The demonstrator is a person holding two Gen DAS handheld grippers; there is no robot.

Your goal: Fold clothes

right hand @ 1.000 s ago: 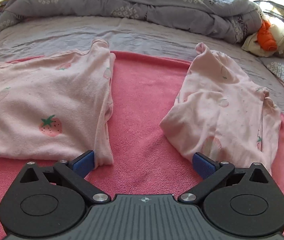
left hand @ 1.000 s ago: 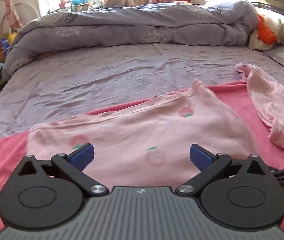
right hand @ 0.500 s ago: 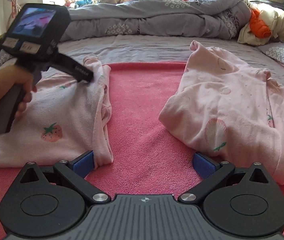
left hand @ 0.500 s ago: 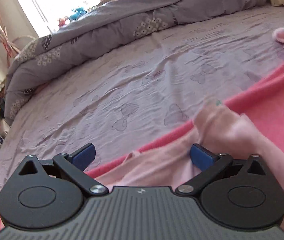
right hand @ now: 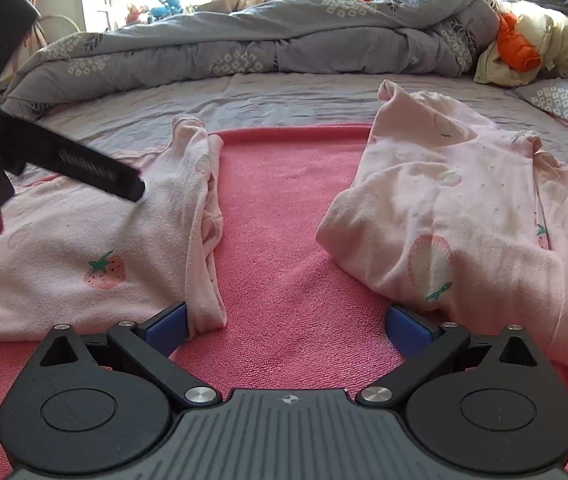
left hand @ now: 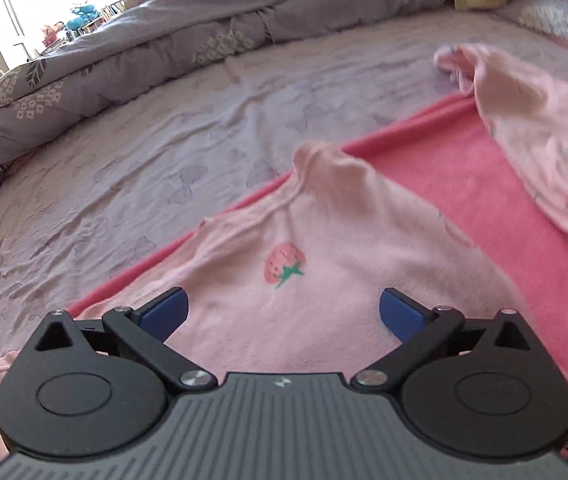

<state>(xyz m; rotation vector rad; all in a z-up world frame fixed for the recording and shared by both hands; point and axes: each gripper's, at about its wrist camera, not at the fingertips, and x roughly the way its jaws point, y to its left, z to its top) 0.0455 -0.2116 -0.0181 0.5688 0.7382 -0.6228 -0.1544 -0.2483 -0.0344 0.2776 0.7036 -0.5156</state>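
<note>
Two pale pink garments lie on a pink terry towel [right hand: 284, 248] spread over a bed with a grey-lilac sheet [left hand: 131, 168] printed with faint butterflies. Left garment [right hand: 83, 248]: soft fleecy knit, strawberry print, lying mostly flat with a bunched fold along its right edge. Right garment [right hand: 464, 220]: same fabric, crumpled in a loose heap, strawberry motifs showing faintly through it. Left tool [left hand: 281, 310]: blue pads spread wide, nothing between them, hovering just above the left garment near a strawberry motif [left hand: 284, 264]. In the right wrist view the same tool's black finger carries a line of white lettering, too blurred to read. Right tool [right hand: 286, 322]: pads spread wide over bare towel between the two garments, left pad touching the left garment's hem. Rolled grey quilt [right hand: 263, 48] with a white flower pattern across the far side of the bed
</note>
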